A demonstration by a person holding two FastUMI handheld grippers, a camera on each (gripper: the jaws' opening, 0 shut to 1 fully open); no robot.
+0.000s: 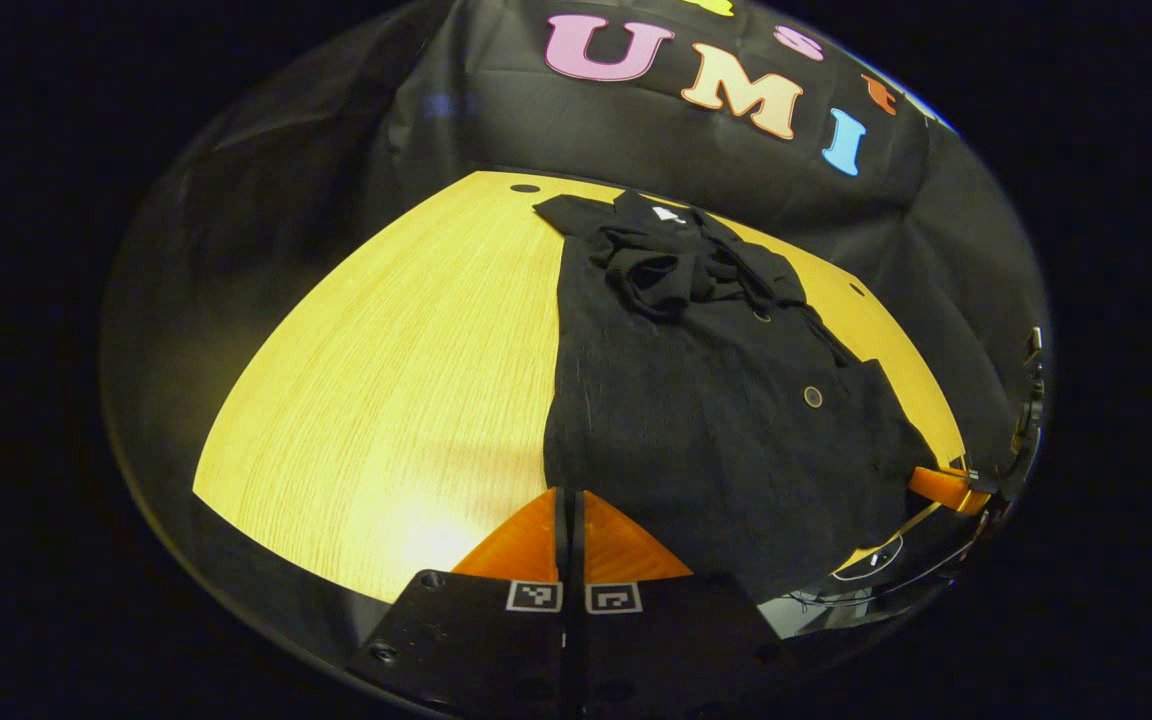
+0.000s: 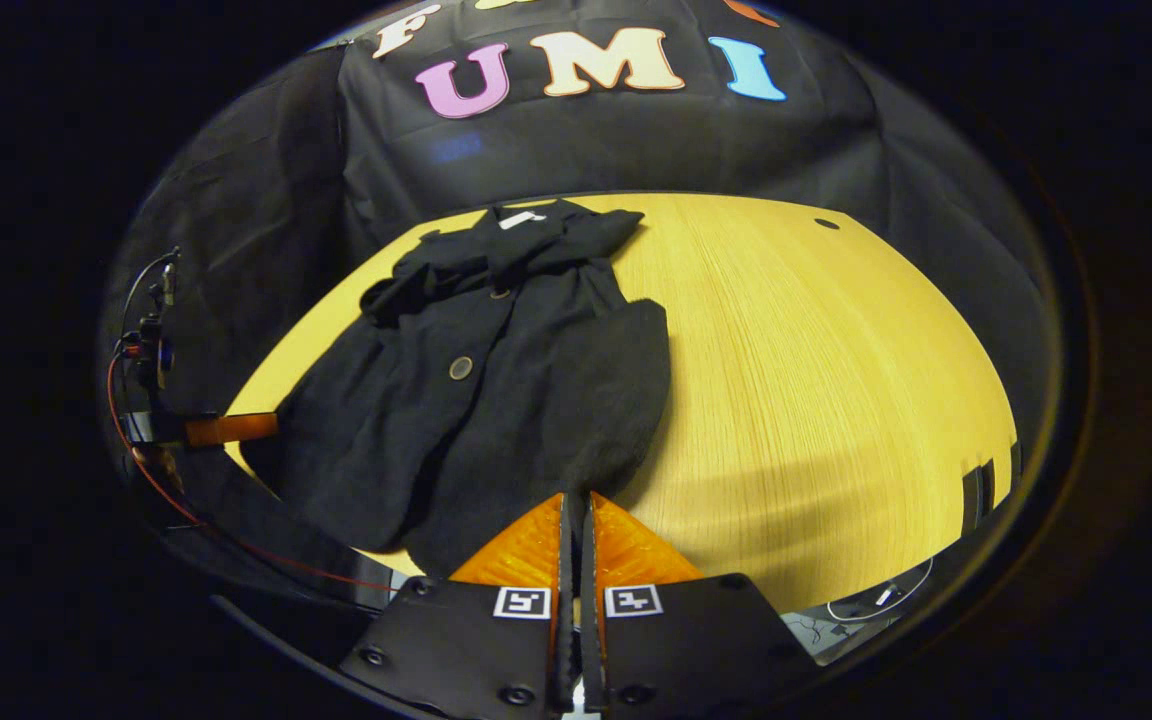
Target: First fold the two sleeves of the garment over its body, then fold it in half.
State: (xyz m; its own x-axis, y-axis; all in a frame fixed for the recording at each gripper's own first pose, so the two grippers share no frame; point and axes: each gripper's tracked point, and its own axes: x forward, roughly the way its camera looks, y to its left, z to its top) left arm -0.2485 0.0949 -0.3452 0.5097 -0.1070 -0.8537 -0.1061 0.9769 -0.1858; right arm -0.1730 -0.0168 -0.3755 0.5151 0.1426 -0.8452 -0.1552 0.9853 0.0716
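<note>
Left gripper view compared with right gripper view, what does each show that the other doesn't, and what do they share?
Left gripper view: from behind the closed left tongs at the garment's near edge, bare table stretches off to their left. Right gripper view: from behind the closed right tongs at the hem, the bare wood lies to their right, and a red cable trails below the left tongs. Both: the black garment on the wooden table, with its round button.

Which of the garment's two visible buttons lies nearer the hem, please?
The larger button mid-front on the garment; the smaller button sits up by the collar.
</note>
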